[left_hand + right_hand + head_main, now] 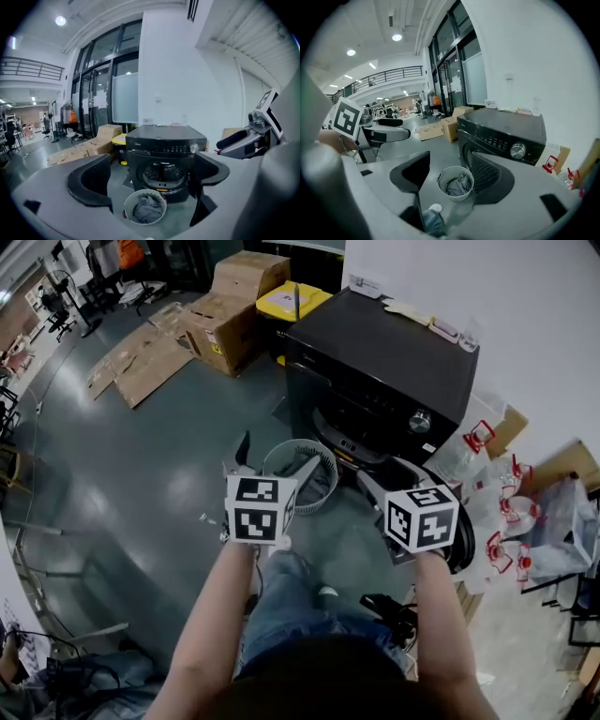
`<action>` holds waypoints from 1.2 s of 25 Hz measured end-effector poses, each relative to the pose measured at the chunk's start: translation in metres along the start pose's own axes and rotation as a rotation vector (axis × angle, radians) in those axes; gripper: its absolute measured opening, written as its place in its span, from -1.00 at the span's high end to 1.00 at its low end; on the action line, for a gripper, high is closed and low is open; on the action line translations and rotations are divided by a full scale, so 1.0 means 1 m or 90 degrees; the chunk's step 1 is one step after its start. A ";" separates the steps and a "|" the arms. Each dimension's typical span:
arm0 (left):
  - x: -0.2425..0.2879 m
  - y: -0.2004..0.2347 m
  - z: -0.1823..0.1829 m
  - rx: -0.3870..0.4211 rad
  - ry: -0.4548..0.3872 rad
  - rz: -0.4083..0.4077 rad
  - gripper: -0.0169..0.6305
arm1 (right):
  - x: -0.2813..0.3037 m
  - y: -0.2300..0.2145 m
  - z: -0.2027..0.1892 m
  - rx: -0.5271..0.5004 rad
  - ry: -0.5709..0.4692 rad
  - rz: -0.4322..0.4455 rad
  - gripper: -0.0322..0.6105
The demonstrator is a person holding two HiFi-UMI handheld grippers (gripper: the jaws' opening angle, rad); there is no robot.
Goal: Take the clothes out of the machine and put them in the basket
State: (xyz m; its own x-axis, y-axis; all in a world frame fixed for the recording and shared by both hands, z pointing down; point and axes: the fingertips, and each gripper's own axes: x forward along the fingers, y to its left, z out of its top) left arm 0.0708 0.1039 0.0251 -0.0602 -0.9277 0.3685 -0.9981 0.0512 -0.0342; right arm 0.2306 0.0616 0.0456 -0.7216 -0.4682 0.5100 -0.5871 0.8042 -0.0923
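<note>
The left gripper [150, 180] is released, its two dark fingers [89, 180] spread wide with nothing clamped between them. Seen through that gap, well beyond and below the tips, the grey clothes [146, 210] lie heaped inside the white basket [151, 193], which stands on the floor just in front of the black washing machine [164, 145]. The right gripper [452, 176] is likewise unclenched and empty, and the basket with its clothes shows between its fingers [412, 173], nearer the right-hand one and well past both tips.
</note>
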 end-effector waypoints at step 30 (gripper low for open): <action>-0.104 0.030 0.134 0.130 -0.266 -0.030 -0.45 | -0.114 0.046 0.137 -0.137 -0.303 -0.122 0.10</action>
State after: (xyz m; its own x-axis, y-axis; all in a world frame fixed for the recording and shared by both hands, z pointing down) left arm 0.0484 0.1526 -0.1386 0.0367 -0.9989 -0.0304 -0.9742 -0.0290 -0.2238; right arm 0.2355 0.1016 -0.1333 -0.7246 -0.6872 0.0532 -0.6721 0.7215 0.1664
